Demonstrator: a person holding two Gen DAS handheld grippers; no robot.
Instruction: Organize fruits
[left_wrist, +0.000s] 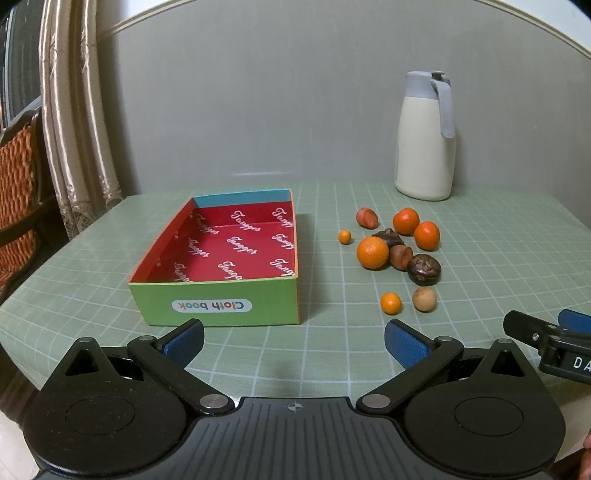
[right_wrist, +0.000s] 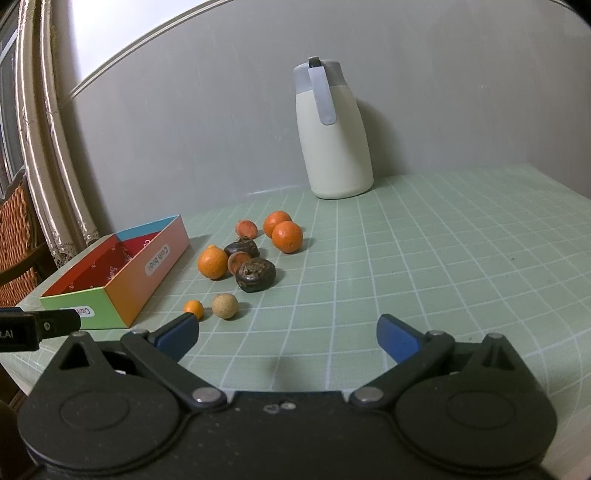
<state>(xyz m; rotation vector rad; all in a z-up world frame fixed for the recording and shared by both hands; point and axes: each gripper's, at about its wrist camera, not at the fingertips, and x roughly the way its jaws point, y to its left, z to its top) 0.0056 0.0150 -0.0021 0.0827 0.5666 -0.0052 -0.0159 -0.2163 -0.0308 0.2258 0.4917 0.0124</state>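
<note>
- Left wrist view: our left gripper (left_wrist: 293, 341) hovers spread wide over the checked surface (left_wrist: 258, 365), holding nothing. The box (left_wrist: 218, 302) sits just ahead; the fruits (left_wrist: 397, 251) lie clustered to its right, outside it.
- Right wrist view: our right gripper (right_wrist: 288, 336) is likewise spread and empty, the fruits (right_wrist: 243, 258) ahead-left beside the box (right_wrist: 122, 291), near a jug (right_wrist: 334, 147).

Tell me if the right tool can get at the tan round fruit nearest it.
Probably yes: the right tool is open, and the tan round fruit sits just ahead-left on bare table, with only the small orange fruit beside it.
</note>
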